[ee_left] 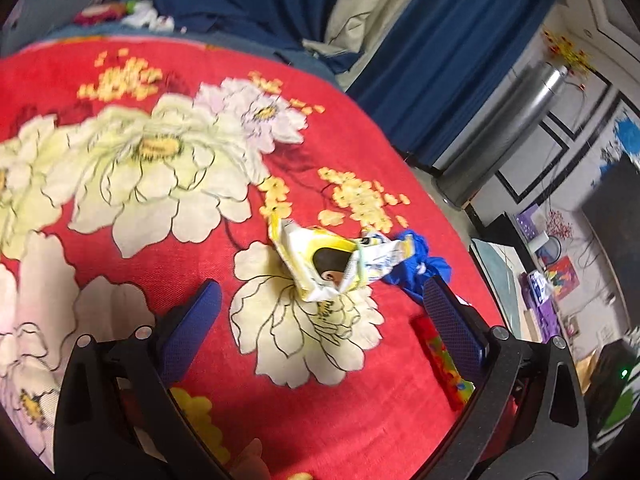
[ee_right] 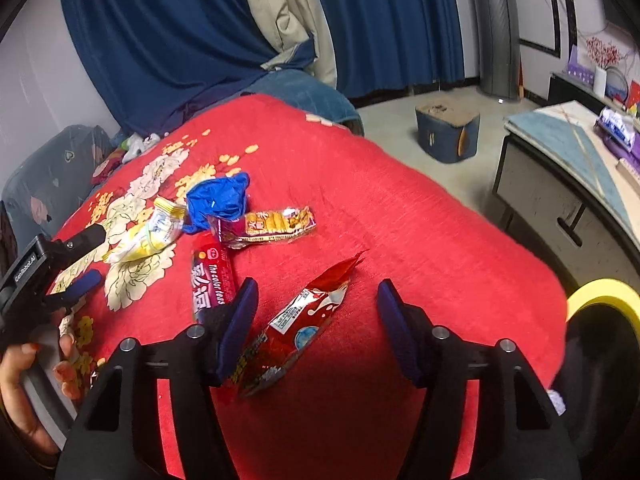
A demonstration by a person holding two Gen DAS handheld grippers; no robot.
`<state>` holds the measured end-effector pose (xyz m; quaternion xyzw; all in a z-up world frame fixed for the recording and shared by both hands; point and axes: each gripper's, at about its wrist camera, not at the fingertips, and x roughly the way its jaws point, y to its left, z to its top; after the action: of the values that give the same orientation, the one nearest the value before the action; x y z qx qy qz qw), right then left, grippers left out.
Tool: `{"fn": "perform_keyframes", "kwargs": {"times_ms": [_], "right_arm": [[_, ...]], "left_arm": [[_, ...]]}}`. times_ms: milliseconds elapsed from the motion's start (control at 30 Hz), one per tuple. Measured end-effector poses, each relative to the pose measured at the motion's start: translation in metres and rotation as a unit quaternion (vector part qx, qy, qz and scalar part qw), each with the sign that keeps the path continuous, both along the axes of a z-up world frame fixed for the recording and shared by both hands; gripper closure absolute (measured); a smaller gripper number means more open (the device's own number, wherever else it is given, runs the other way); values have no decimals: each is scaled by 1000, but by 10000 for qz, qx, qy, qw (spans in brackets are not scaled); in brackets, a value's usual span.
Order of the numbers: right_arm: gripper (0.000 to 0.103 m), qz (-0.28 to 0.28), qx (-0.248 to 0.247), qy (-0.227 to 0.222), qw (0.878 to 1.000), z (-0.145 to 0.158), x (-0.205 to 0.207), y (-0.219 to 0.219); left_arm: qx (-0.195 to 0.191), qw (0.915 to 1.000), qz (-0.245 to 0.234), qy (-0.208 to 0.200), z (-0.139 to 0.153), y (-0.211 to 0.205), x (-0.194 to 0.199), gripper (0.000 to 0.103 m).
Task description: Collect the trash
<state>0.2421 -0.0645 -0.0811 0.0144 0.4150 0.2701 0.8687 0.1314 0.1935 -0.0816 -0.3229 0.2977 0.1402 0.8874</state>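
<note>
Trash lies on a red flowered blanket (ee_left: 160, 208). A crumpled yellow-white wrapper (ee_left: 324, 260) lies just ahead of my open, empty left gripper (ee_left: 320, 292), between its fingertips. A blue crumpled piece (ee_left: 420, 264) lies beyond it, and a red wrapper (ee_left: 440, 356) sits by the right finger. In the right wrist view my right gripper (ee_right: 316, 300) is open over a torn red wrapper (ee_right: 296, 320). A dark red wrapper (ee_right: 212, 276), a brown snack wrapper (ee_right: 272, 224), the blue piece (ee_right: 218, 200) and the yellow wrapper (ee_right: 148, 236) lie further left. The left gripper (ee_right: 86, 258) shows there too.
Blue curtains (ee_right: 180, 40) hang behind the bed. A blue box (ee_right: 446, 132) stands on the floor, and a low cabinet (ee_right: 560, 184) on the right. A black bin with a yellow rim (ee_right: 600, 292) sits at the bed's right side. Clutter (ee_left: 132, 12) lies at the far edge.
</note>
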Motion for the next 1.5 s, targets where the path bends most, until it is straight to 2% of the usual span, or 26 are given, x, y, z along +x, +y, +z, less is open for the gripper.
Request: {"fn": "perform_keyframes", "kwargs": {"times_ms": [100, 133, 400, 467, 533, 600, 633, 733, 933, 1267, 1500], "right_arm": [[52, -15, 40, 155, 9999, -7, 5, 0], [55, -17, 43, 181, 9998, -9, 6, 0], [72, 45, 66, 117, 9999, -12, 0, -3], [75, 33, 65, 81, 9999, -13, -2, -5], [77, 23, 82, 28, 10000, -13, -5, -8], [78, 13, 78, -13, 10000, -13, -8, -9], [78, 11, 73, -32, 10000, -12, -10, -9], [79, -22, 91, -59, 9999, -11, -15, -14], [79, -112, 147, -33, 9998, -8, -19, -23], [79, -205, 274, -47, 9994, 0, -26, -35], [83, -215, 375, -82, 9990, 5, -31, -43]], "left_arm": [[-332, 9994, 23, -30, -7, 7, 4, 11], [-453, 9989, 31, -78, -9, 10, 6, 14], [-718, 9974, 72, -81, -14, 12, 12, 50], [-691, 9975, 104, -46, -15, 12, 11, 69], [-729, 9973, 96, -61, -16, 14, 9, 75], [-757, 9971, 78, -86, -16, 14, 8, 77], [-727, 9973, 89, -97, -14, 14, 6, 85], [-700, 9973, 108, -171, -12, 14, -1, 93], [-788, 9962, 40, -355, -6, 12, -12, 95], [-283, 9988, -122, -380, 15, -9, -31, 95], [22, 9997, -146, -217, 20, -17, -48, 95]]}}
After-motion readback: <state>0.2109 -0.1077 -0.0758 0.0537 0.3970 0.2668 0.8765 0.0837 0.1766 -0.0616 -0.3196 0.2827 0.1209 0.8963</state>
